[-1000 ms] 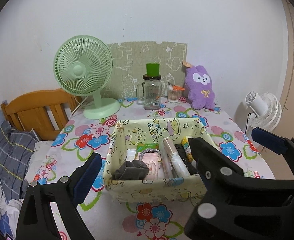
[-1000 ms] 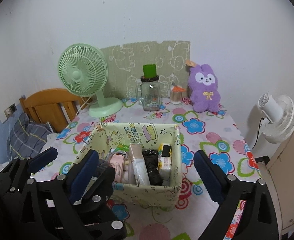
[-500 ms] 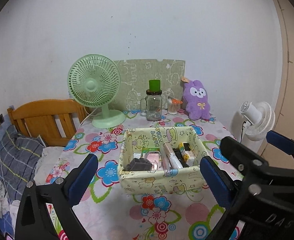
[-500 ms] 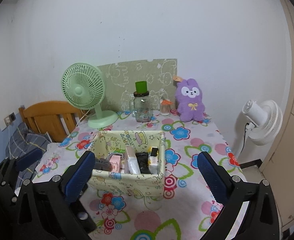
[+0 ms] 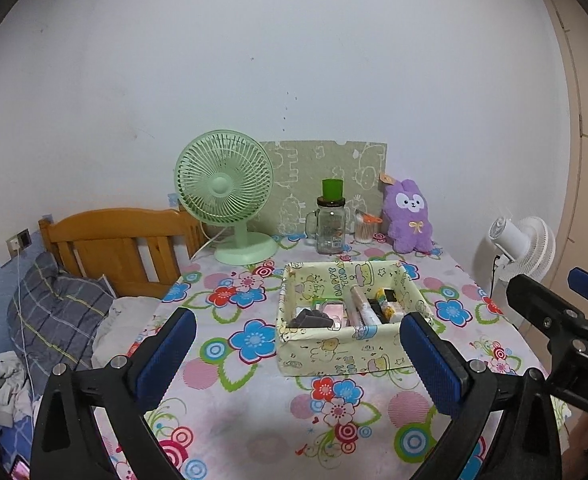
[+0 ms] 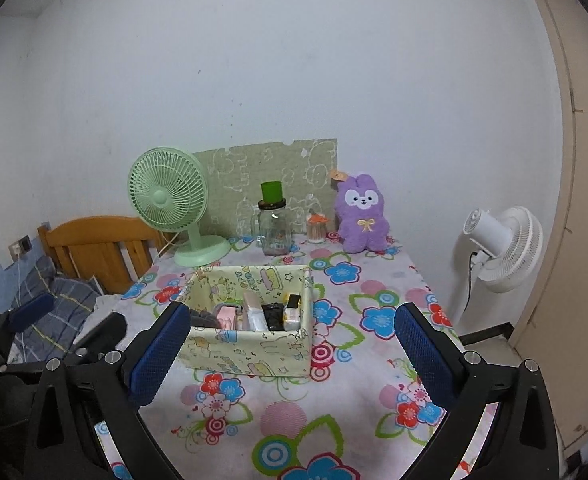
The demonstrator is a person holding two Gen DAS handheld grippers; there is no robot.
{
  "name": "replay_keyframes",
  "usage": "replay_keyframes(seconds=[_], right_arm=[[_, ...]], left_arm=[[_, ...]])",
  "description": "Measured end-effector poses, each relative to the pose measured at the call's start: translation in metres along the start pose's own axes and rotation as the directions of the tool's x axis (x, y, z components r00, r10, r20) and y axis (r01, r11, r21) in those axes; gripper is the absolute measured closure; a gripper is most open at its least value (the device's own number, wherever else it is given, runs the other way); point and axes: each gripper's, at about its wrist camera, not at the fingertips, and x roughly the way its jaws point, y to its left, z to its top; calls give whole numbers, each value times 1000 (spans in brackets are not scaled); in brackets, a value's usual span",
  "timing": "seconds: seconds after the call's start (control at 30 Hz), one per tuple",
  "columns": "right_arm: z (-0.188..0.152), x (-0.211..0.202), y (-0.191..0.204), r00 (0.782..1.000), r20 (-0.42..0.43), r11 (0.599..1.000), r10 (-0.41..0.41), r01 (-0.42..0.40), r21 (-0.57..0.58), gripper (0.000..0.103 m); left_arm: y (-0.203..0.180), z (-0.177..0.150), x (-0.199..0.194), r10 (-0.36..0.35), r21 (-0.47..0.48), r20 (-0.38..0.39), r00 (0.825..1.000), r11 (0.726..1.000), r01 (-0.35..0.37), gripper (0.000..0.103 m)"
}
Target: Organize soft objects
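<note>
A pale yellow fabric basket with cartoon prints stands mid-table, also in the right wrist view. It holds a dark grey cloth, a pink item, a rolled white tube, a black item and a yellow pack. A purple plush bunny sits upright at the back right against the wall, also in the right wrist view. My left gripper is open and empty, held back near the table's front. My right gripper is open and empty, likewise in front of the basket.
A green desk fan, a glass jar with green lid and a small cotton-swab cup stand along the back. A white floor fan is right of the table. A wooden bed headboard is at left.
Both grippers have pulled back and up from the basket, which now looks smaller and farther. The basket's contents have not moved.
</note>
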Motion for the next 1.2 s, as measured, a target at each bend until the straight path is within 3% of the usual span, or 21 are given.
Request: replay_keyframes(seconds=[0.4, 1.2], right_arm=[[-11, -22, -5, 1000, 25, 1000, -7, 7, 9, 0], [-10, -18, -4, 1000, 18, 1000, -7, 7, -1, 0]], left_arm=[[3, -7, -21, 5, -3, 32, 999, 1000, -5, 0], [0, -5, -23, -3, -17, 42, 999, 1000, 4, 0]])
